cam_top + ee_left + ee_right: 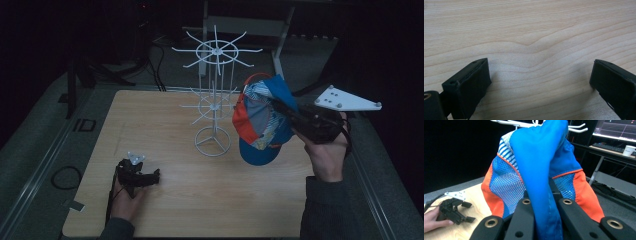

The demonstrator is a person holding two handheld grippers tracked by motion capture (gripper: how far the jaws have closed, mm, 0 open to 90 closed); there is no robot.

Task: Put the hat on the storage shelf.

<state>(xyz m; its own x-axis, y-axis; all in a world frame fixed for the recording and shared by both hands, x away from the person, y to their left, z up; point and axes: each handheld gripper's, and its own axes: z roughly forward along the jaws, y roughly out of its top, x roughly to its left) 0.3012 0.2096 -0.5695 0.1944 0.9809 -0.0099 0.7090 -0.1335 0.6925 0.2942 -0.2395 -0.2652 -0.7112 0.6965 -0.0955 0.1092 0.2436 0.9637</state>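
The rack [215,95] stands upright on the table [200,200], behind centre. The cap [262,120] hangs above the table just right of the rack, clamped in the right gripper [280,107], which is raised at the table's right side. The left gripper [150,176] rests on the table near its front-left corner, well apart from the rack.

The room is dim, and the high view looks dark and grainy beyond the wooden table [165,130]. Beside the left gripper's jaws the wood grain is bright and sharp. Past the right gripper, the background falls black.
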